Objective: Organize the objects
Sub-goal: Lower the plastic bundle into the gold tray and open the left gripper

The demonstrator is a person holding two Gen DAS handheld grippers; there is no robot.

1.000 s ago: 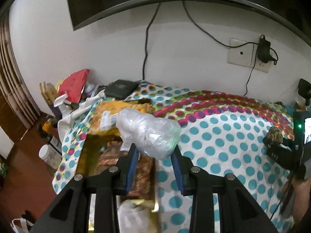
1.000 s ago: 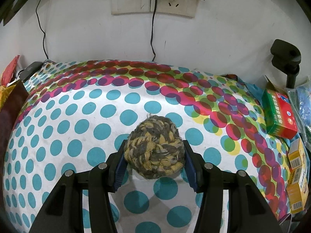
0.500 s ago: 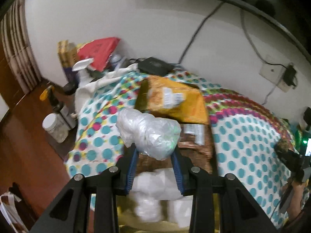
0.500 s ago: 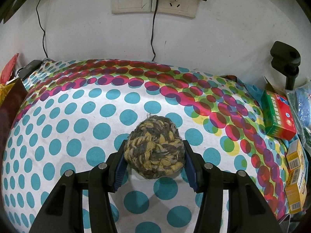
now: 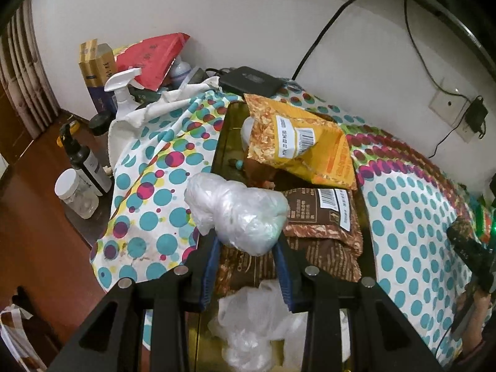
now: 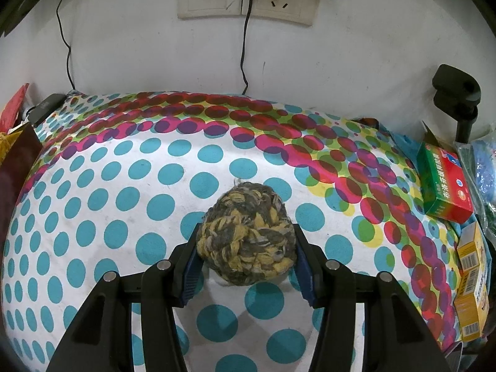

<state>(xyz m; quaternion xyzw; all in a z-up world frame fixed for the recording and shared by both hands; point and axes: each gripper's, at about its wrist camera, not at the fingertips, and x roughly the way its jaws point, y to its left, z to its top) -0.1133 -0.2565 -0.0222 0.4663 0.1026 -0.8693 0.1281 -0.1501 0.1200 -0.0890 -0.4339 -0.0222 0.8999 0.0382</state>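
My left gripper (image 5: 248,248) is shut on a bundled clear plastic bag (image 5: 238,214), held above a dark tray (image 5: 226,142) at the left end of the polka-dot cloth (image 5: 148,192). In the tray lie a yellow snack bag (image 5: 310,148), a brown snack bag (image 5: 322,229) and loose white plastic bags (image 5: 257,325). In the right wrist view my right gripper (image 6: 246,248) is shut on a yellow-and-grey braided rope ball (image 6: 246,235), just above the spotted cloth (image 6: 124,217).
Left of the tray stand a spray bottle (image 5: 122,93), a dark pump bottle (image 5: 83,158), a white-lidded jar (image 5: 74,192) and boxes (image 5: 96,68). A black device (image 5: 251,80) sits by the wall. Medicine boxes (image 6: 443,186) line the right edge.
The left gripper swung left and down with the plastic bag, from over the cloth to above the tray. The right gripper and rope ball stayed still.
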